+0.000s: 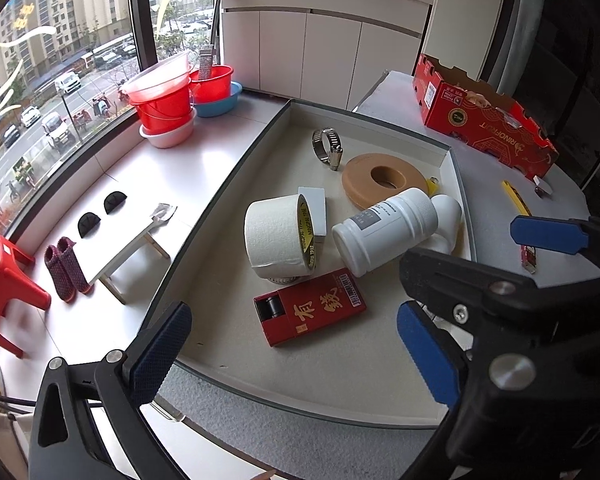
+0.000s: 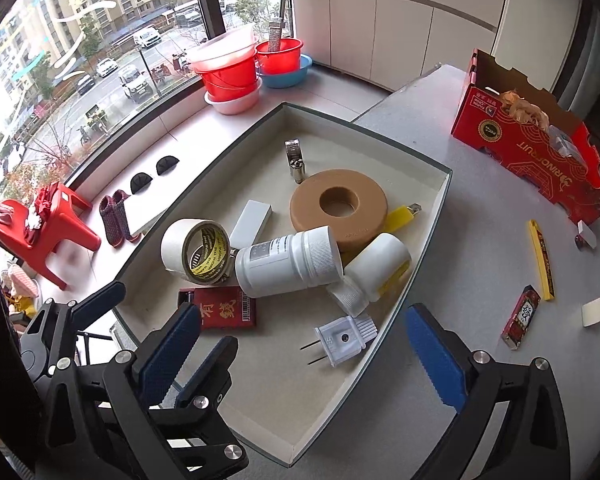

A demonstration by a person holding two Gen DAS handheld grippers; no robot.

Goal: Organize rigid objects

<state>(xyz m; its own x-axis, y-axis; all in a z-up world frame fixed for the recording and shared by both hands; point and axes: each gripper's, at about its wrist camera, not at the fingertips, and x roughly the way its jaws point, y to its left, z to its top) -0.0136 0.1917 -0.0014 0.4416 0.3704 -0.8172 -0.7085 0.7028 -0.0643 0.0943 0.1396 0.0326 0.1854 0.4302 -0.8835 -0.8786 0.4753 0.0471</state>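
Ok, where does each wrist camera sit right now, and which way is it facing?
Left wrist: above the tray's near left corner, angled down at the tape roll; the open left gripper frames it.
Right wrist: above the tray's near edge, angled down at the white bottle; shows the open right gripper.
Shared: tray, tape, bottle, tan ring.

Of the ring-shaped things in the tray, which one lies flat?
The tan foam ring lies flat; the tape roll and metal hose clamp stand on edge.
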